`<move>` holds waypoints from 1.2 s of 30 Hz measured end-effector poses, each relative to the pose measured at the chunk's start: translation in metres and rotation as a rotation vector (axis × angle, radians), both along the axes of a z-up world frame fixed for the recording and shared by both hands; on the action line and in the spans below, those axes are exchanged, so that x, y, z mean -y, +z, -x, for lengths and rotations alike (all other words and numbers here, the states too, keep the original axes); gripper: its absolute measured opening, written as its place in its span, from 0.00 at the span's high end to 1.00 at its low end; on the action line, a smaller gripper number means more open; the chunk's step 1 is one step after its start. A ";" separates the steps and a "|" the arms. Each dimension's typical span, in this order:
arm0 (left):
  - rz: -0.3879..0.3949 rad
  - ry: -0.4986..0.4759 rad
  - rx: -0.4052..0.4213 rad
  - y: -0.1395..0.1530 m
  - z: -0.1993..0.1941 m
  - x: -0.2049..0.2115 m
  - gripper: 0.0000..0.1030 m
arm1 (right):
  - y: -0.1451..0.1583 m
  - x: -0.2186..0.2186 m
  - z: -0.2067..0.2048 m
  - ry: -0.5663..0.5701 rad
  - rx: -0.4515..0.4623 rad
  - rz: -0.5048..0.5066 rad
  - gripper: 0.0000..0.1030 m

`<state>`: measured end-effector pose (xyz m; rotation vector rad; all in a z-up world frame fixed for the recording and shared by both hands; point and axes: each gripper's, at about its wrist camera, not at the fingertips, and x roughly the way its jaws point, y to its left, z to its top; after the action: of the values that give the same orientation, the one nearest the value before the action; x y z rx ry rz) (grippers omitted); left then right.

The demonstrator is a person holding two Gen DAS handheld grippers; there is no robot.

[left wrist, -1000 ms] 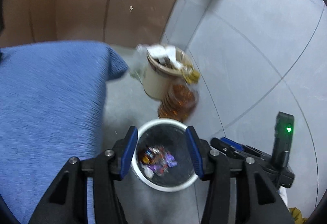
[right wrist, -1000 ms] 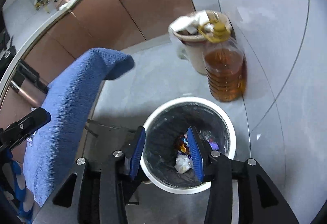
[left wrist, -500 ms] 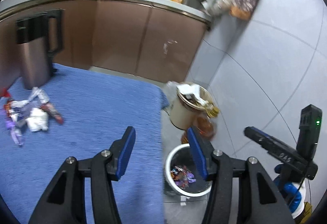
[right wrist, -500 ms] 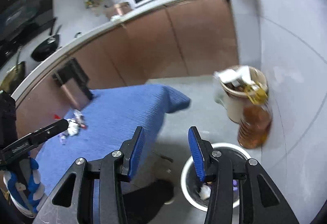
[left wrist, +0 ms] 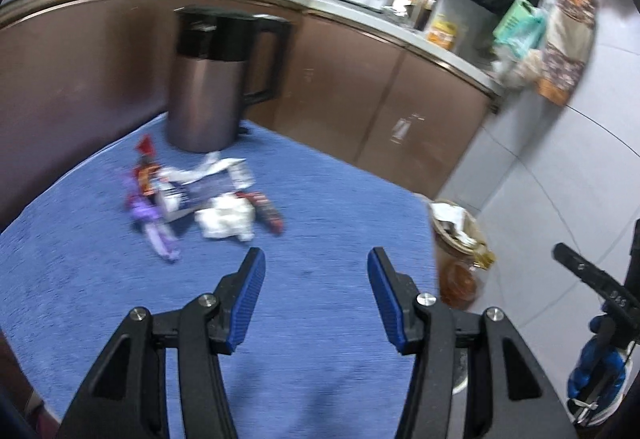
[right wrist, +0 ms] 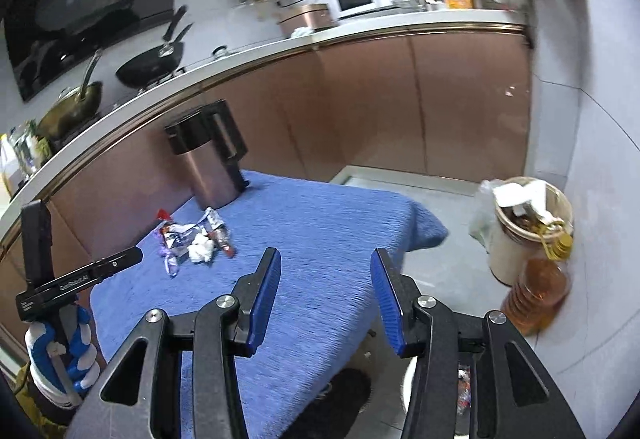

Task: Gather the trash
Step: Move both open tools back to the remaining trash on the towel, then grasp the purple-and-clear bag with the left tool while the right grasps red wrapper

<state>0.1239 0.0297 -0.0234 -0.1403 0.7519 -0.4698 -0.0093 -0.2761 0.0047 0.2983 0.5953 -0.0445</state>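
Observation:
A pile of trash lies on the blue tablecloth (left wrist: 328, 239): crumpled white tissue (left wrist: 228, 219), purple wrapper (left wrist: 154, 227), red wrappers (left wrist: 268, 213). The pile also shows in the right wrist view (right wrist: 196, 243). My left gripper (left wrist: 314, 291) is open and empty, above the cloth, short of the pile. My right gripper (right wrist: 324, 295) is open and empty, above the table's right part. The white trash bin (right wrist: 460, 395) on the floor peeks out behind my right fingers, with wrappers in it.
A brown kettle with black handle (left wrist: 212, 79) stands behind the pile. On the floor right of the table stand a full beige bin (right wrist: 524, 227) and an oil bottle (right wrist: 540, 291). Kitchen counter and cabinets (right wrist: 400, 103) run behind.
Both grippers have risen from over the floor bin and swung left toward the table. The trash pile and kettle have come into view; the bin has dropped mostly out of sight.

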 end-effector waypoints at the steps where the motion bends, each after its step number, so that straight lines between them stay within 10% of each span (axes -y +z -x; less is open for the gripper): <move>1: -0.003 0.018 -0.010 -0.004 -0.005 -0.009 0.50 | -0.001 -0.005 -0.006 0.014 -0.003 0.003 0.55; 15: -0.007 0.189 -0.205 -0.083 -0.078 -0.081 0.50 | -0.046 -0.073 -0.125 0.245 -0.124 0.030 0.55; 36: -0.094 0.239 -0.247 -0.127 -0.156 -0.073 0.65 | -0.135 -0.172 -0.288 0.504 -0.304 0.118 0.62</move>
<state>0.2802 0.1029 -0.1502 -0.2000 0.9844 -0.1903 0.2786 -0.1038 -0.1304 0.0194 0.9522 0.3652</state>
